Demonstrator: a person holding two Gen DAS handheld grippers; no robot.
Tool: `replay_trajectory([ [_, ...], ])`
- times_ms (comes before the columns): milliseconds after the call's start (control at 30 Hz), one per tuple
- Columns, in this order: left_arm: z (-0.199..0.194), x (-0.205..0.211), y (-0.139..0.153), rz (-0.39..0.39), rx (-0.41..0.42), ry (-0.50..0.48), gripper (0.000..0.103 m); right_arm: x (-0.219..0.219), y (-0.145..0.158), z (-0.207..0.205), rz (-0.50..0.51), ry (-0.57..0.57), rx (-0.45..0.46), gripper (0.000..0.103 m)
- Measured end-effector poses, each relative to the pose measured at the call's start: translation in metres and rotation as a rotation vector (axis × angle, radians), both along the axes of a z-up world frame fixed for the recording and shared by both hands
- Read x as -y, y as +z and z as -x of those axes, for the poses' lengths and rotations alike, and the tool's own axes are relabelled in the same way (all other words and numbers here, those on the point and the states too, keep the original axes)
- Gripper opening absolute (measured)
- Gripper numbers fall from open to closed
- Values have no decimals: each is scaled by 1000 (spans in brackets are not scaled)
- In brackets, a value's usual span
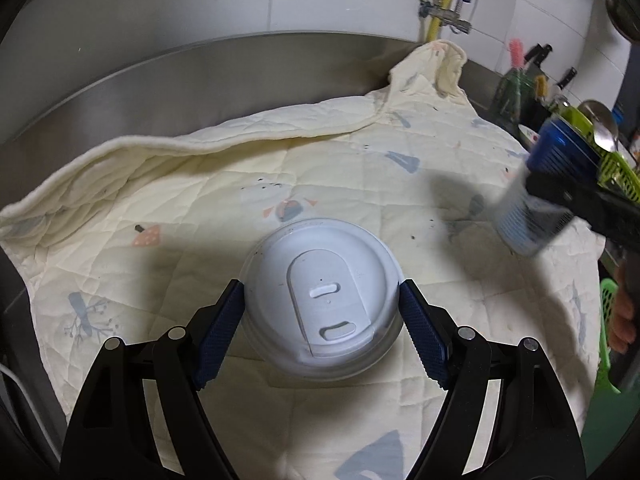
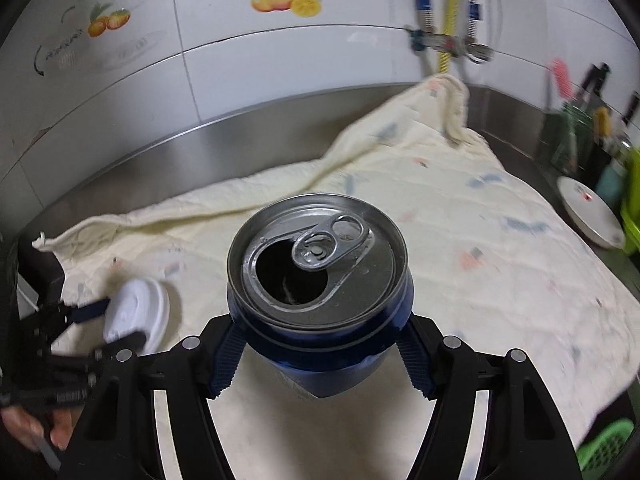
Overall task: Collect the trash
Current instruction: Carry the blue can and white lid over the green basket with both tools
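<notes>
- On the cream cloth (image 1: 240,184) that covers the desk, a white cup (image 1: 322,300) with a lid stands near the middle.
- At the cup, the left gripper (image 1: 322,320) has its blue fingers (image 1: 218,340) pressed on both sides, just under the lid. They are fairly wide apart because the cup is wide.
- To the right of the cup, the right gripper (image 2: 316,344) holds a blue can (image 2: 318,280). Its fingers (image 2: 226,354) squeeze the can from both sides, and the can looks lifted off the cloth.
- The can is open on top, and its hole looks dark inside. I cannot tell if any drink is left.
- To do this step well, I think both things should stay straight up. A tipped can or cup could spill on the cloth.
- The squeeze should be soft but firm. Too hard could dent the can or pop the lid off the cup.
- Beside the cup's right, past the cloth edge, something green (image 1: 608,328) shows. It may be a basket, but I cannot tell if trash goes there.
- Moving slowly should help, so that the two grippers do not bump.
</notes>
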State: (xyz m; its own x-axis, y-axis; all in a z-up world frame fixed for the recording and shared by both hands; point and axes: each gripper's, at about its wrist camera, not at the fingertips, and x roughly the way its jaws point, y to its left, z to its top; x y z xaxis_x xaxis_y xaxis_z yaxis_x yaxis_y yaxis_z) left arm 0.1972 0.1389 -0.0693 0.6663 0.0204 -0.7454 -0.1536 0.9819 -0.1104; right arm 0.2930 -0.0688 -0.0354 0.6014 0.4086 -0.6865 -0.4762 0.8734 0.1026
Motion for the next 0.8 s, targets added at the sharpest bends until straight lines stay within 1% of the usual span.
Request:
replay_trajectory([
  [167, 3, 17, 8, -18, 22, -47, 77, 46, 2, 26, -34, -66, 0, 65],
  [267, 3, 29, 10, -9, 18, -80, 77, 72, 4, 42, -34, -101, 13, 65],
  [367, 3, 41, 12, 8, 12, -112, 77, 109, 9, 59, -38, -153, 29, 65],
  [500, 5, 65, 24, -32, 28, -168, 77, 156, 13, 81, -40, -232, 44, 65],
  [600, 7, 83, 34, -33, 39, -210, 77, 197, 12, 98, -31, -301, 43, 65],
  [667, 7, 96, 40, -29, 46, -242, 77, 227, 10, 109, -4, -354, 41, 65],
  [800, 10, 125, 50, 0, 57, -312, 77, 283, 3, 124, 31, -454, 12, 65],
])
